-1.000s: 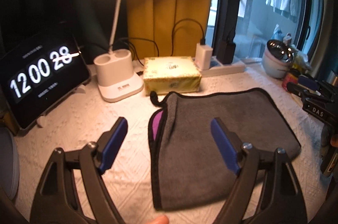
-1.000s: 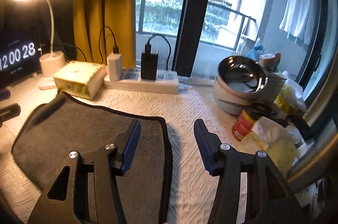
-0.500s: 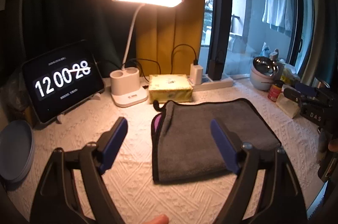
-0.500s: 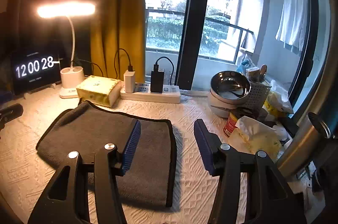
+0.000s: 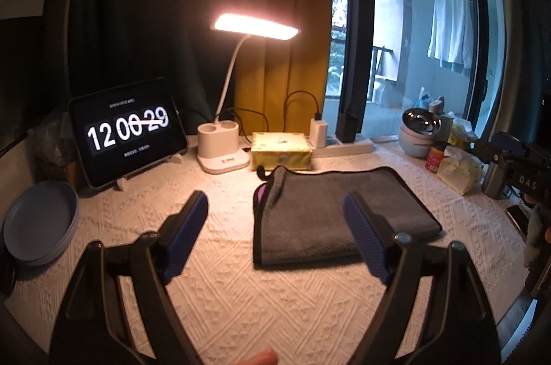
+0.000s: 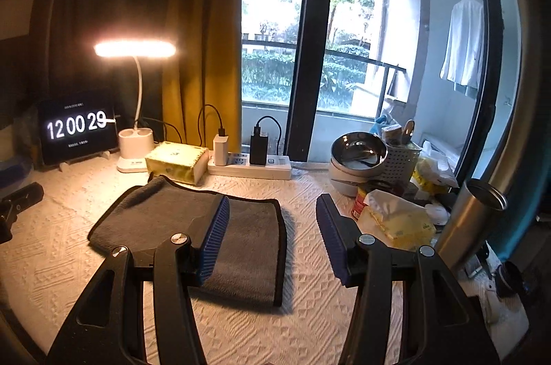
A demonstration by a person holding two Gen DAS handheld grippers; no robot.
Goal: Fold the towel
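Left wrist view shows the white textured tablecloth under everything, and on it one grey towel, folded flat, lying ahead of my left gripper, whose jaws are spread wide and hold nothing. My right gripper is wide too, its left finger over the towel. Behind stand one lamp, one clock tablet, one tissue box.

- Your left gripper has black open-frame arms, ribbed blue finger pads and one silver screw head.
- Your right gripper matches it; four silver screw heads show.
- From the left wrist view, its side reads "DAS" in white.
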